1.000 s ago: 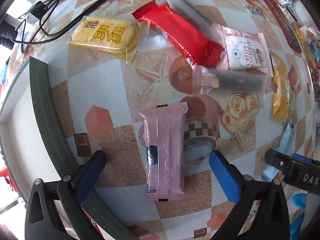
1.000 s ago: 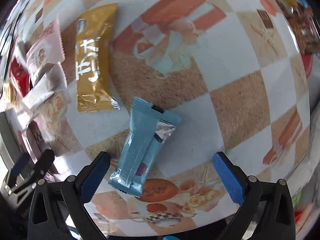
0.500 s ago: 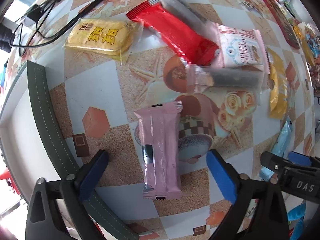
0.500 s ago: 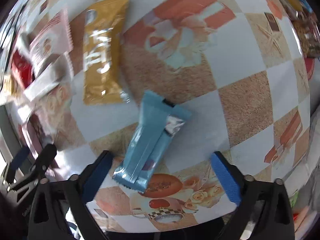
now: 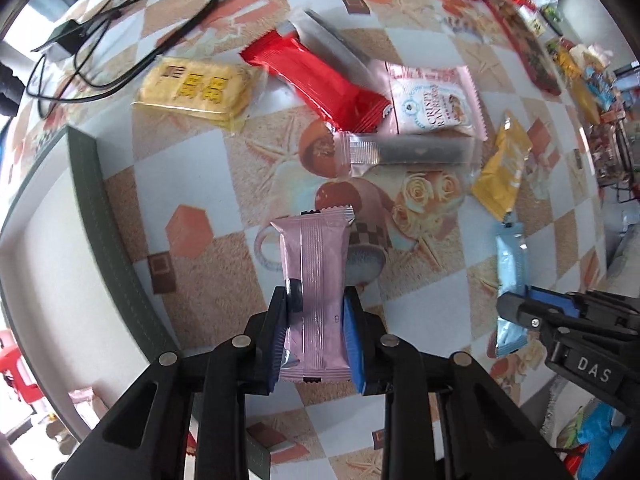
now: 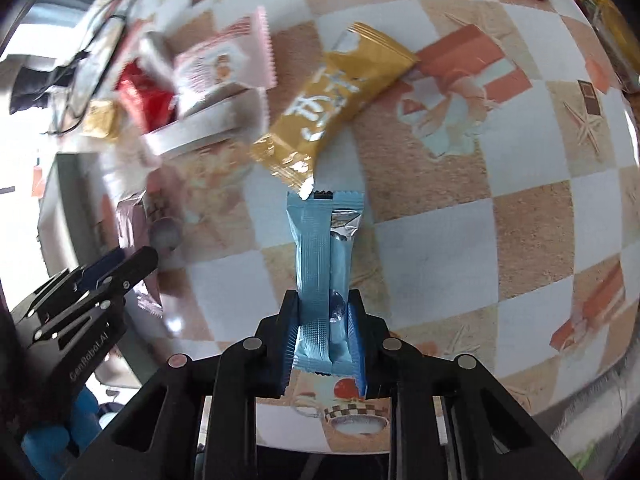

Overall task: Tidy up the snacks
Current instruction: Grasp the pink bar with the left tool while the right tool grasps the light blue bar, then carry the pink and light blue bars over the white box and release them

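My left gripper (image 5: 316,332) is closing on a pink snack bar (image 5: 314,280), and its blue pads press the wrapper's lower half from both sides. My right gripper (image 6: 324,340) is closing on a light blue snack bar (image 6: 320,264) in the same way. Both bars stick out forward from the jaws, lifted a little off the patterned tablecloth (image 5: 192,280). The right gripper (image 5: 520,304) with the light blue bar (image 5: 510,264) also shows at the right of the left wrist view. The left gripper (image 6: 116,268) shows at the left of the right wrist view.
Loose snacks lie beyond: a yellow biscuit pack (image 5: 196,88), a red bar (image 5: 316,80), a white and pink packet (image 5: 436,100), a clear-wrapped dark stick (image 5: 408,152), a gold pack (image 6: 332,108). Black cables (image 5: 120,20) lie far left, and a dark green strip (image 5: 108,232) edges the table.
Both grippers went from wide open to shut, the left on the pink bar and the right on the light blue bar. Both have risen slightly, and the right one has rolled.
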Demonstrator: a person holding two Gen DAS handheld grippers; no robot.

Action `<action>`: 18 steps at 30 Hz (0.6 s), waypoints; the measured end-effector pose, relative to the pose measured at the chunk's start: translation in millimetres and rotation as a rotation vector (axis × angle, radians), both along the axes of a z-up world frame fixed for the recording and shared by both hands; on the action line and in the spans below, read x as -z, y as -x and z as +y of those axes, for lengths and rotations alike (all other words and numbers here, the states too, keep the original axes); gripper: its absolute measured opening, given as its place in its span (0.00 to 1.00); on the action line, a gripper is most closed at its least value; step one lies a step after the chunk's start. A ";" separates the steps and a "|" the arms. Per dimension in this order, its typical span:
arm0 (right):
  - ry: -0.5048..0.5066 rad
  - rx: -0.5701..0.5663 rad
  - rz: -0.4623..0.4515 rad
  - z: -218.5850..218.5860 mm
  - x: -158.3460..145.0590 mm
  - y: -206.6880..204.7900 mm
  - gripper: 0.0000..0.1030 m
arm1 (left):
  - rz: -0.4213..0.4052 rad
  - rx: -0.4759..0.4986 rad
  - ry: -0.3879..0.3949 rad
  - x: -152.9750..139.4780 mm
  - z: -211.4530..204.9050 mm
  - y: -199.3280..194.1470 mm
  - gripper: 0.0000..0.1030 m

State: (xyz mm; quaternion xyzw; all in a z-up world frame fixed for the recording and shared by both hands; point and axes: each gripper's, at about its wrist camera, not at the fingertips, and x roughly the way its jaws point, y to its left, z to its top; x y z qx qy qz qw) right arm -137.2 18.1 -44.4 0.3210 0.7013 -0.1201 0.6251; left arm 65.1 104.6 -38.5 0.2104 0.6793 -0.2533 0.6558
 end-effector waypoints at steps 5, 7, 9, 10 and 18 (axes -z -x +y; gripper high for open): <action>-0.017 -0.012 -0.015 2.3 -7.8 14.1 0.24 | -0.028 0.000 0.027 -19.3 11.4 11.5 0.28; -0.022 -0.005 -0.015 5.1 -2.4 16.9 0.24 | -0.034 -0.004 0.036 -26.1 15.0 16.4 0.28; -0.021 -0.005 -0.016 4.9 -10.4 20.7 0.24 | -0.040 -0.007 0.045 -32.5 18.2 21.3 0.28; -0.018 -0.006 -0.016 5.1 -12.1 21.7 0.24 | -0.044 -0.009 0.051 -35.8 20.1 23.2 0.28; -0.011 -0.012 -0.047 -2.6 -41.3 26.4 0.24 | -0.092 -0.016 0.083 -57.8 42.9 27.8 0.28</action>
